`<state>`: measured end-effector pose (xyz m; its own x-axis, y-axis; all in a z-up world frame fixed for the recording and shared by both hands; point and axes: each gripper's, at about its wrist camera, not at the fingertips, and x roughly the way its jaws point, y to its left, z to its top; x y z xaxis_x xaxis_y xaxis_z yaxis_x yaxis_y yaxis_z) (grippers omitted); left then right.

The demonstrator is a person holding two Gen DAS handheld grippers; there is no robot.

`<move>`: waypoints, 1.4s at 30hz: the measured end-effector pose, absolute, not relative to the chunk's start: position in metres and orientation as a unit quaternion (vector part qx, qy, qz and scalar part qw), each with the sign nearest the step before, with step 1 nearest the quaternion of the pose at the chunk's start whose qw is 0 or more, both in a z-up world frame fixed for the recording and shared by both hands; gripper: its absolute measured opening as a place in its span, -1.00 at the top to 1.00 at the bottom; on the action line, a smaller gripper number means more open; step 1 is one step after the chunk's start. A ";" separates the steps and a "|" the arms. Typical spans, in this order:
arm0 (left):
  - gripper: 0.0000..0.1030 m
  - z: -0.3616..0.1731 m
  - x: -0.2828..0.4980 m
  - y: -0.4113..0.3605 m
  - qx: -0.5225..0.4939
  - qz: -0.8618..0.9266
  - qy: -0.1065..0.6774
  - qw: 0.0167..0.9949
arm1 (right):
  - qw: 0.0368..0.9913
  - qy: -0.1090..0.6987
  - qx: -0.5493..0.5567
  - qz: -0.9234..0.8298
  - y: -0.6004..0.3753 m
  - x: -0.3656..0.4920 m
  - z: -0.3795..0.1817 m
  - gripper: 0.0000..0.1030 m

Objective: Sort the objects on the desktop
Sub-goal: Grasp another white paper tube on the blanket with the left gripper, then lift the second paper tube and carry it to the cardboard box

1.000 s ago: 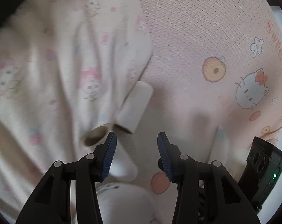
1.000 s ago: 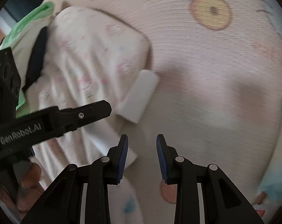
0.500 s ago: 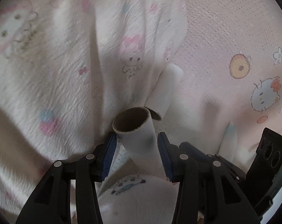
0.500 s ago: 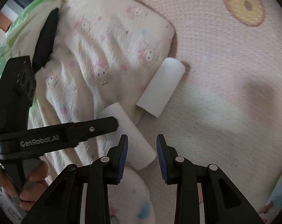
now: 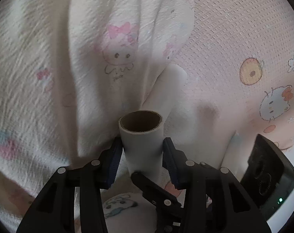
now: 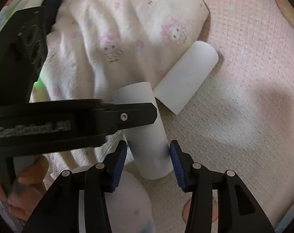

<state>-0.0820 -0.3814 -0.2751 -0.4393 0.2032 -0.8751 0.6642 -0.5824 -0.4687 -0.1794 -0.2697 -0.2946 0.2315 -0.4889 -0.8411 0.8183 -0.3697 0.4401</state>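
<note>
White paper tube with brown cardboard core, end open.

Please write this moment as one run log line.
left gripper: closing around near paper tube | right gripper: opening around same tube | second tube: beside blanket, untouched

White cardboard tube with a brown inner wall; a second white paper tube of the same plain white. Cream crinkled cloth printed with pink-bowed cartoon rabbits and small pink and pale-blue motifs. Pale pink waffle-weave mat bearing a yellow-orange round fruit, a white cat face with an orange bow, and a white flower.
</note>
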 end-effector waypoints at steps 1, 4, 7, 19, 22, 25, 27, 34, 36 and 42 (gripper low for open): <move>0.09 -0.276 -0.081 -0.381 0.504 -0.733 0.430 0.156 | 0.545 0.138 0.569 -0.601 -0.268 -0.182 -0.297 0.14; 0.10 -0.277 -0.079 -0.380 0.500 -0.732 0.438 0.149 | 0.548 0.106 0.579 -0.594 -0.261 -0.190 -0.304 0.11; 0.10 -0.278 -0.083 -0.376 0.503 -0.733 0.438 0.138 | 0.541 0.092 0.590 -0.592 -0.256 -0.193 -0.312 0.06; 0.08 -0.276 -0.092 -0.362 0.530 -0.747 0.392 0.084 | 0.544 -0.045 0.578 -0.606 -0.216 -0.210 -0.339 -0.02; 0.08 -0.278 -0.097 -0.362 0.532 -0.745 0.395 0.078 | 0.540 -0.030 0.581 -0.608 -0.217 -0.212 -0.336 -0.02; 0.08 -0.279 -0.108 -0.353 0.536 -0.745 0.391 0.073 | 0.537 -0.027 0.581 -0.611 -0.216 -0.213 -0.334 -0.02; 0.08 -0.277 -0.107 -0.353 0.538 -0.745 0.388 0.072 | 0.533 -0.024 0.580 -0.616 -0.214 -0.214 -0.333 0.01; 0.08 -0.260 -0.097 -0.347 0.530 -0.756 0.380 0.054 | 0.510 0.015 0.577 -0.638 -0.201 -0.213 -0.314 0.15; 0.08 -0.249 -0.096 -0.342 0.520 -0.765 0.377 0.048 | 0.508 0.028 0.560 -0.654 -0.192 -0.211 -0.301 0.17; 0.09 -0.209 -0.101 -0.313 0.497 -0.797 0.344 0.012 | 0.494 0.044 0.515 -0.699 -0.154 -0.208 -0.260 0.22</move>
